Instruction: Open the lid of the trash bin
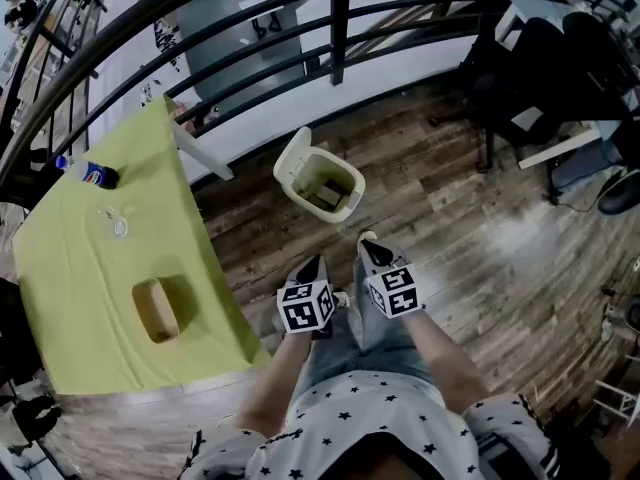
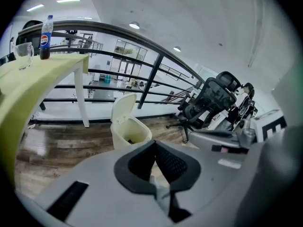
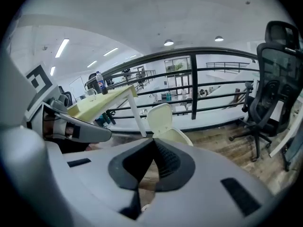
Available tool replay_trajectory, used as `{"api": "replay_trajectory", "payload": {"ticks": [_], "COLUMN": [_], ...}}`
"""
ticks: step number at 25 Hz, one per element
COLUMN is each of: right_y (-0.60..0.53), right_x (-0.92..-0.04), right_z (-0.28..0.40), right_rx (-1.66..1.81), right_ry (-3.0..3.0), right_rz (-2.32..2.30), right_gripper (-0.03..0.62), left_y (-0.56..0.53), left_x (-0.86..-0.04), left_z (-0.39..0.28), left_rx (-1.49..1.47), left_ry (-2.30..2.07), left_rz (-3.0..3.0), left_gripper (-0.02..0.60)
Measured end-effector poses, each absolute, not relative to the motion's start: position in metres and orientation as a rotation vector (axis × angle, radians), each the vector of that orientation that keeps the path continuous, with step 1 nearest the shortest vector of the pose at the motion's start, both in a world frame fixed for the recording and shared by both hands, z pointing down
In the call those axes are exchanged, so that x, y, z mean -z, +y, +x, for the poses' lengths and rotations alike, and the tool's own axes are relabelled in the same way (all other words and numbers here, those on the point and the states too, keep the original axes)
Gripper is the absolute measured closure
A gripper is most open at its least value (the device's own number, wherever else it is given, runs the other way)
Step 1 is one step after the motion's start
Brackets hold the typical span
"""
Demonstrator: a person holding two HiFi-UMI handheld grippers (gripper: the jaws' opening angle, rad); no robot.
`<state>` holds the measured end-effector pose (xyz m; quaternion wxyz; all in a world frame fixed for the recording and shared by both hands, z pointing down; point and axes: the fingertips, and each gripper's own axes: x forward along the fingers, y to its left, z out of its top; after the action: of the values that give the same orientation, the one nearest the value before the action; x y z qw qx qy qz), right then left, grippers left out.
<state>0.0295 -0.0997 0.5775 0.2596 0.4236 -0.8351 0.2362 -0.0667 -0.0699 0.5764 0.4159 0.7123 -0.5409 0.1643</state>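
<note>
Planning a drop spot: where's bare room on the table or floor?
Table: bare between glass and wooden tray, and at the near end. Floor: bare planks between trash bin and chairs. Crowded: bottle end.

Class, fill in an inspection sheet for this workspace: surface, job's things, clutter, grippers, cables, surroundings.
Surface: wooden floor; table under a yellow-green cloth at the left.
Job's things: trash bin stands on the floor, its lid tipped up and open; something lies inside, unclear what.
Clutter: bottle, glass and wooden bowl on the table.
Grippers: left gripper and right gripper both shut, empty, apart from the bin.
Cables: nothing seen.
Surroundings: black railing behind the bin; office chair to the right.
</note>
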Motion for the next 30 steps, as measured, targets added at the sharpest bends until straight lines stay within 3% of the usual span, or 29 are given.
{"api": "replay_trajectory", "payload": {"ticks": [30], "right_y": [-0.022], "right_x": [-0.458], "right_z": [0.033], "right_rx": [-0.606], "right_ry": [-2.362], "right_rz": [1.220], "right_gripper": [0.600], "left_y": [-0.016], "left_x": [-0.476], "left_z": [-0.057], "left_rx": [-0.388], "left_ry": [-1.312], "left_rz": [1.996], "left_gripper": [0.571]}}
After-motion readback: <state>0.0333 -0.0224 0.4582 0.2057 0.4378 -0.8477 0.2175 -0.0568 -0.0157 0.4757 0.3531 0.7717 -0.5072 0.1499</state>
